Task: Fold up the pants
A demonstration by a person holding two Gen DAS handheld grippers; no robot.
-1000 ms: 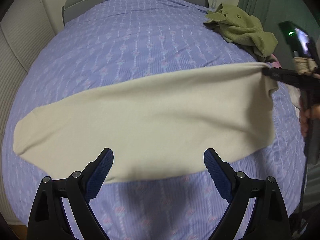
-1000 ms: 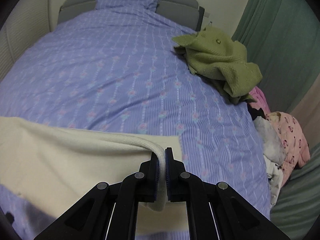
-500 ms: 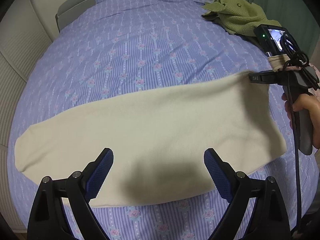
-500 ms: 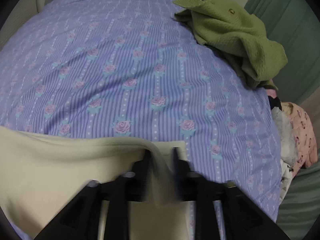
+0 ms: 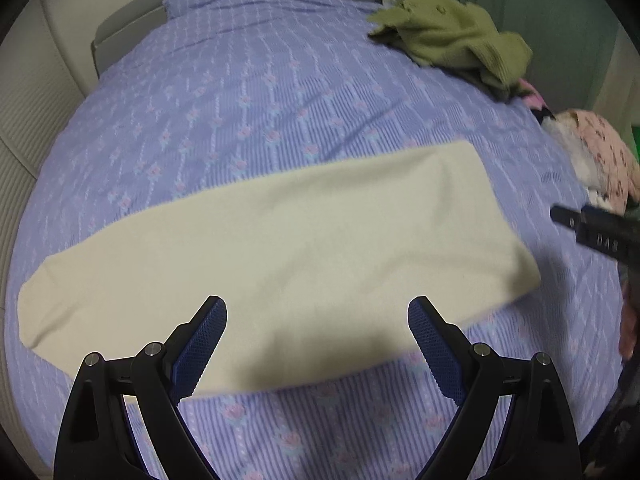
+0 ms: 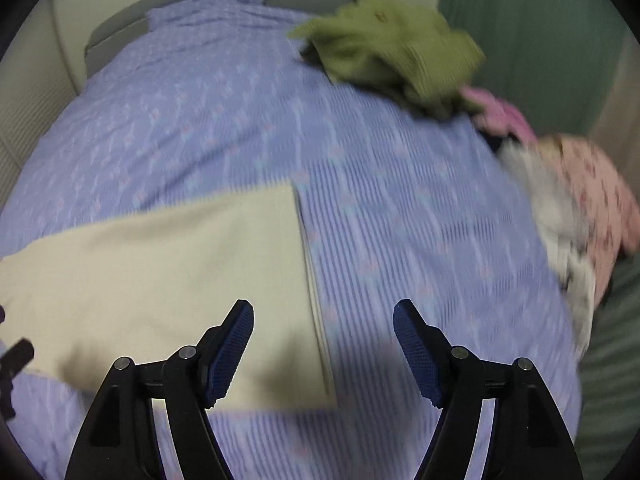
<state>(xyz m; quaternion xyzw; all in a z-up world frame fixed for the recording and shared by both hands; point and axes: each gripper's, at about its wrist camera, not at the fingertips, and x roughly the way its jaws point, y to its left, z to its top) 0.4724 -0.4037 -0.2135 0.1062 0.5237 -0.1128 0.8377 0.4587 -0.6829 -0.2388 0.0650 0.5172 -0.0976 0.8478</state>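
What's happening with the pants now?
Left gripper open. Right gripper opening, nothing between fingers. Cream pants flat on bed. Nothing in the way.

Bare bedspread lies open beyond the pants; a clothes pile crowds the right edge.

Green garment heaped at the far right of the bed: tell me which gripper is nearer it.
Right, by a judgement. The right gripper hovers at the cream pants' right end, on the green garment's side; the left gripper hangs over their middle.
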